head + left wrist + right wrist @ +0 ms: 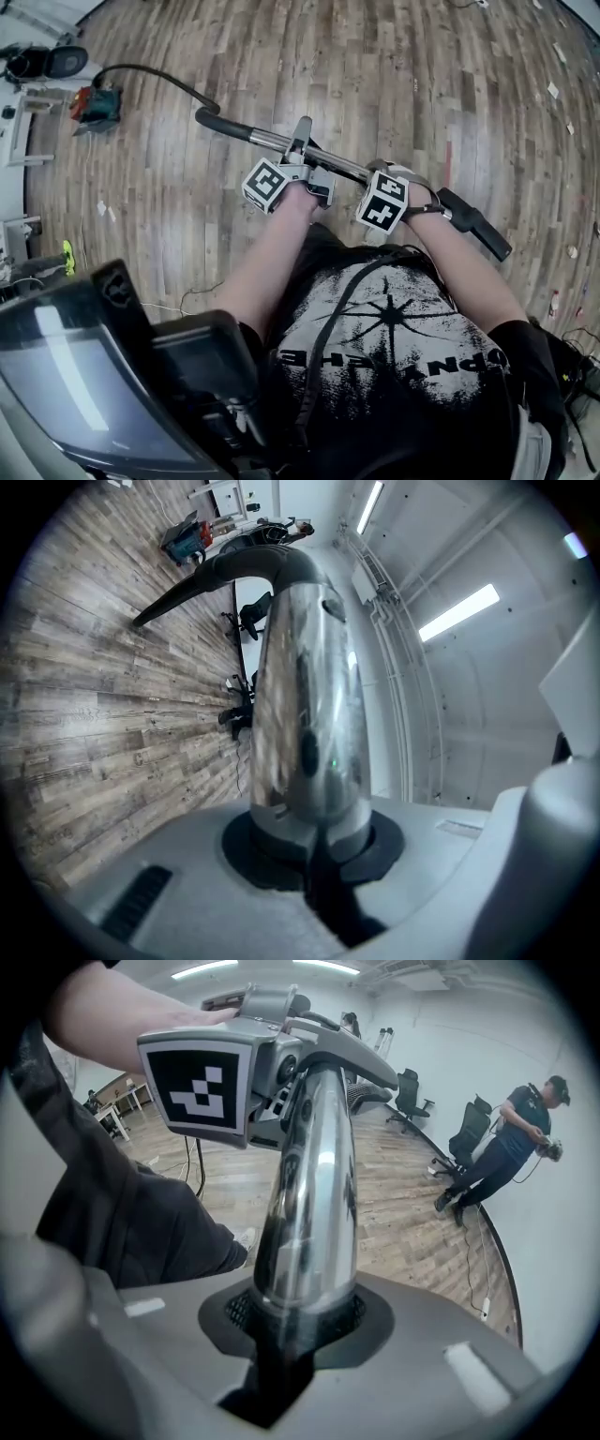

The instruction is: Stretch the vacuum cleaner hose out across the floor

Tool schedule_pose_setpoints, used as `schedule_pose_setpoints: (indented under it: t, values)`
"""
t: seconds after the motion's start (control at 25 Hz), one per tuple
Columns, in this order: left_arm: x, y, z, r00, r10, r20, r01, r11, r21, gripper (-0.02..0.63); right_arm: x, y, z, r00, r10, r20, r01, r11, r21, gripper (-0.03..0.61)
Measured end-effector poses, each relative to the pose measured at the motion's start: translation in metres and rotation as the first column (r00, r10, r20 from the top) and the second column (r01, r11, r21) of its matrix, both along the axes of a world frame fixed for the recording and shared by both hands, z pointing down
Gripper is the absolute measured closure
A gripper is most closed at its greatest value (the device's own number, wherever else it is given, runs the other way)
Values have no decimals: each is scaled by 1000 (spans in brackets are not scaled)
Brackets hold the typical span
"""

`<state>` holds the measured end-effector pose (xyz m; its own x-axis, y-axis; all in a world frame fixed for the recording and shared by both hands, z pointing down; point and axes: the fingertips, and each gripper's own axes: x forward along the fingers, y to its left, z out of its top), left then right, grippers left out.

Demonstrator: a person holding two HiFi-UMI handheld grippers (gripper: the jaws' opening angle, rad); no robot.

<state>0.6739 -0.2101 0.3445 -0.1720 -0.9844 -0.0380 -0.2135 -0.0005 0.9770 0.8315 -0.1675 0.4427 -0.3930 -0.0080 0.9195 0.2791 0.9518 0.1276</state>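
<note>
Both my tools are clamped on the shiny metal tube. The left gripper sits nearer the hose end, and the right gripper is just beside it along the tube. The hose curves slack over the wood floor to the vacuum body, well off to my left. My worry is the tube. It is smooth and round, so a hard pull could let it twist or slide in the jaws — and once the hose runs taut, it may drag or tip the body.
</note>
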Motion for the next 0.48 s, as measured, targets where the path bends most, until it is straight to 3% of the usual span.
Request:
schedule_pose_setpoints:
  t: [0.28,0.48]
  values:
    - [11,-22,11,998,52,-35,-53,998,-22,577,12,-12,4,998,56,-35,-57,998,-28,488]
    - [7,-48,31,984,123,-129,-127,992,-25,575,11,-26,8,985,124,-121,-128,991,-26,488]
